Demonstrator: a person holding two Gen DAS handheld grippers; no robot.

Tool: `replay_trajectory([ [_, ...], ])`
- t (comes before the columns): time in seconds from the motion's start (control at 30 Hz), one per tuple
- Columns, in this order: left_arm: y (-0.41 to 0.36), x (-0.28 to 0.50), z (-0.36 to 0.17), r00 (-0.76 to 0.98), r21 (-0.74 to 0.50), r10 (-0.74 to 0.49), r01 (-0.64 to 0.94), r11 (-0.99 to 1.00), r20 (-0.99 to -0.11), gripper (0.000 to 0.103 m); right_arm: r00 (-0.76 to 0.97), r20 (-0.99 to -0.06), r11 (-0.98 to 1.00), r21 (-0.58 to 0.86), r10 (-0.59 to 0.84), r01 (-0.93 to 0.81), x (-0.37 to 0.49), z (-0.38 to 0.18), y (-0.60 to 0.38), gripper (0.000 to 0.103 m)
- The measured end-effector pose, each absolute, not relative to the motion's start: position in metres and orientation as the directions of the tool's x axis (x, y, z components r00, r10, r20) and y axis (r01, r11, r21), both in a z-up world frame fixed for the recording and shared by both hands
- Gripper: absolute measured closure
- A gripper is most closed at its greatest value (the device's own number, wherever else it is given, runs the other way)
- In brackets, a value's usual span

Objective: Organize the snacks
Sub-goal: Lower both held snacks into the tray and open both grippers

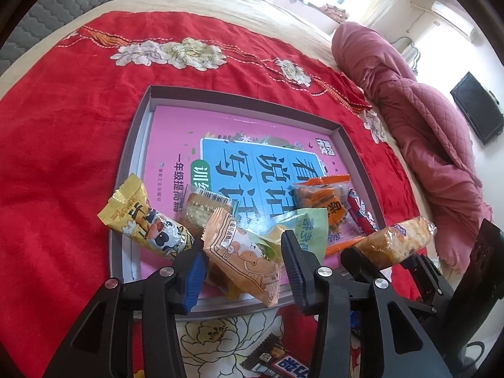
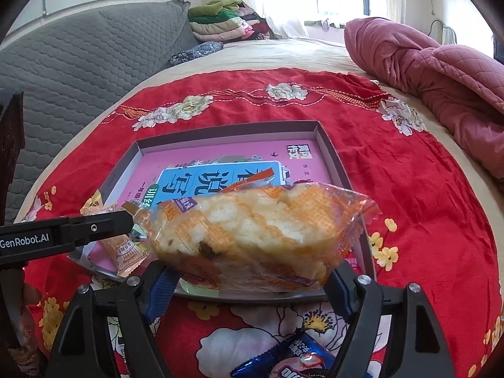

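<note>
A shallow grey tray (image 1: pixel 135 145) lined with a pink book lies on the red flowered blanket (image 1: pixel 63 157). Several snack packets are heaped at its near end: a yellow one (image 1: pixel 145 217), a clear-wrapped cake (image 1: pixel 204 208), a green one (image 1: pixel 302 226), an orange one (image 1: pixel 324 201). My left gripper (image 1: pixel 244 267) is open, straddling an orange cartoon packet (image 1: pixel 242 258) that rests in the tray. My right gripper (image 2: pixel 252 283) is shut on a clear-and-orange bread packet (image 2: pixel 252 233), held over the near rim of the tray (image 2: pixel 327 145). That bread packet (image 1: pixel 397 242) also shows at the right of the left wrist view.
A dark chocolate bar (image 1: pixel 277 359) and a blue packet (image 2: pixel 299 362) lie on the blanket in front of the tray. A rolled pink quilt (image 2: pixel 441 72) lies at the right; a grey padded headboard (image 2: pixel 78 56) and folded clothes (image 2: pixel 220 22) are behind.
</note>
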State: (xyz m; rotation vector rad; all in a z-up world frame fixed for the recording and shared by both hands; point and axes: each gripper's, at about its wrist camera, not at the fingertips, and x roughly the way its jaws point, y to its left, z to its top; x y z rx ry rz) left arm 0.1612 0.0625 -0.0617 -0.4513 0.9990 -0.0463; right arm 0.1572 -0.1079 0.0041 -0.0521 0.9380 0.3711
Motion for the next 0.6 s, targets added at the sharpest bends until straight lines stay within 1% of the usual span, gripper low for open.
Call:
replay_trajectory([
  [0.1, 0.063, 0.16, -0.061, 0.548, -0.385, -0.238, -0.168, 0.908, -0.802, 0.053, 0.539, -0.793, 0.939, 0.115, 0.284, -0.325, 0.158, 0.006, -0.111, 0.023],
  [0.17, 0.063, 0.159, -0.059, 0.55, -0.383, -0.236, -0.168, 0.908, -0.801, 0.048, 0.543, -0.791, 0.941, 0.114, 0.281, -0.32, 0.159, 0.007, -0.112, 0.023],
  [0.2, 0.063, 0.159, -0.059, 0.551, -0.383, -0.236, -0.167, 0.908, -0.8, 0.048, 0.545, -0.79, 0.941, 0.116, 0.282, -0.319, 0.159, 0.008, -0.113, 0.023],
  [0.53, 0.066, 0.156, -0.053, 0.563, -0.391, -0.236, -0.171, 0.905, -0.792, 0.044, 0.568, -0.776, 0.948, 0.119, 0.274, -0.295, 0.16, 0.014, -0.121, 0.023],
  [0.57, 0.066, 0.156, -0.052, 0.563, -0.389, -0.235, -0.17, 0.905, -0.792, 0.044, 0.57, -0.774, 0.948, 0.121, 0.276, -0.295, 0.16, 0.015, -0.121, 0.022],
  [0.6, 0.065, 0.156, -0.052, 0.564, -0.388, -0.233, -0.171, 0.906, -0.792, 0.044, 0.569, -0.773, 0.946, 0.125, 0.281, -0.299, 0.161, 0.014, -0.121, 0.019],
])
